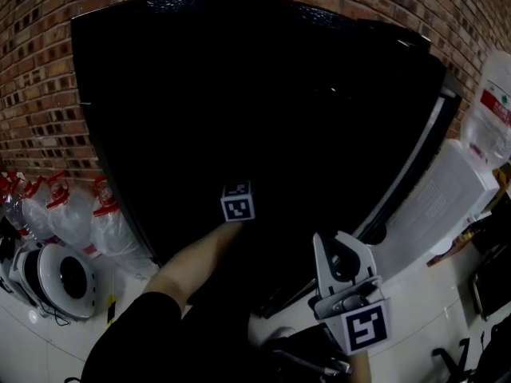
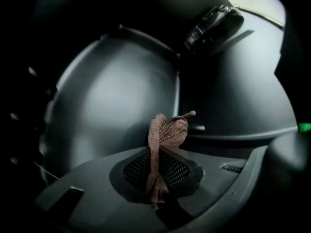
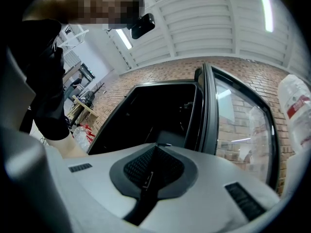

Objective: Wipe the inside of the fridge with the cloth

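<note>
clearly brown ribbed cloth (image 2: 163,144) bunched upright, pinched in left tool (image 2: 158,181).

Fridge (image 1: 239,94): one. Cloth (image 2: 163,140): one. Grippers: two, left gripper (image 2: 156,171) and right gripper (image 3: 148,176). Red-capped clear jugs (image 1: 72,214): at least three, exact count unclear. Round white appliance (image 1: 60,278): one. Red-labelled clear bag (image 1: 491,110): one.

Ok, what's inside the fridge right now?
The left gripper reaches into the fridge, shut on a brown cloth, with smooth grey inner walls ahead. From the head view the interior is too dark to show shelves or contents.
</note>
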Action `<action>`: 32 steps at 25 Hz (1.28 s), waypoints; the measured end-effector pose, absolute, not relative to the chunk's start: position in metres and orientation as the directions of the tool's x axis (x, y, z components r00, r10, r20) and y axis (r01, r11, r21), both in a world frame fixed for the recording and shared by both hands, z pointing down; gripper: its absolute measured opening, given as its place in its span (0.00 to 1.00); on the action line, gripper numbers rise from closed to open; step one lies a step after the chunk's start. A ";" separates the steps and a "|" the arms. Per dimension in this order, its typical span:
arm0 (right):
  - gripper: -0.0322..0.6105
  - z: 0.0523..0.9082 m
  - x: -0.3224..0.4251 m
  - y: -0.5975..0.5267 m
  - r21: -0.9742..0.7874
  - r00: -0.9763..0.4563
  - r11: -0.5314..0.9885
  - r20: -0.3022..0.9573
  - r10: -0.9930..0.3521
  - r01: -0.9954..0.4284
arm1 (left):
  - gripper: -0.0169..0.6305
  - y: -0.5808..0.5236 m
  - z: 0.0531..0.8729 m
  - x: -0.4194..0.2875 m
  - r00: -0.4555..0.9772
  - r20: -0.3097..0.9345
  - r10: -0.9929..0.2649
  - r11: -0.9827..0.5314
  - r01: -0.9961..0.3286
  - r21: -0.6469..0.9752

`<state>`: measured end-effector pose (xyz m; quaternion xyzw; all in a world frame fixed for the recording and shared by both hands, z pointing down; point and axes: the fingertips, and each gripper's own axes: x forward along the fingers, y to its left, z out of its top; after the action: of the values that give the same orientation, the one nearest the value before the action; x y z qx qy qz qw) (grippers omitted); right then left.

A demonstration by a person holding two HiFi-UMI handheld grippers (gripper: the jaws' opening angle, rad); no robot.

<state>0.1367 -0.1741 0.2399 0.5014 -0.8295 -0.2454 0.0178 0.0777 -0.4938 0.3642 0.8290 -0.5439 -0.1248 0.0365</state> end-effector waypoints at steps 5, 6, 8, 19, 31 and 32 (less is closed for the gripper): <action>0.06 0.242 0.135 -0.175 0.437 -0.491 0.372 -0.199 -0.848 -0.819 | 0.09 -0.513 0.377 0.092 0.390 -0.106 -0.915 -0.404 -0.879 0.251; 0.06 0.242 0.135 -0.175 0.437 -0.491 0.372 -0.198 -0.848 -0.819 | 0.09 -0.514 0.379 0.095 0.397 -0.096 -0.913 -0.408 -0.875 0.261; 0.06 0.242 0.136 -0.174 0.438 -0.489 0.369 -0.199 -0.849 -0.820 | 0.09 -0.517 0.383 0.100 0.400 -0.079 -0.913 -0.405 -0.867 0.290; 0.06 0.242 0.135 -0.177 0.450 -0.484 0.362 -0.191 -0.854 -0.817 | 0.09 -0.536 0.388 0.083 0.286 -0.032 -0.958 -0.284 -0.918 0.277; 0.06 0.244 0.136 -0.178 0.448 -0.461 0.341 -0.189 -0.867 -0.826 | 0.09 -0.532 0.385 0.025 0.200 -0.037 -0.979 -0.203 -0.967 0.156; 0.06 0.245 0.136 -0.178 0.448 -0.458 0.340 -0.187 -0.869 -0.827 | 0.09 -0.531 0.384 0.020 0.191 -0.039 -0.981 -0.195 -0.969 0.154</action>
<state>0.1365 -0.1783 0.2448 0.5186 -0.8175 -0.2469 0.0425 0.0197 -0.5312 0.3843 0.7703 -0.6326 -0.0641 0.0475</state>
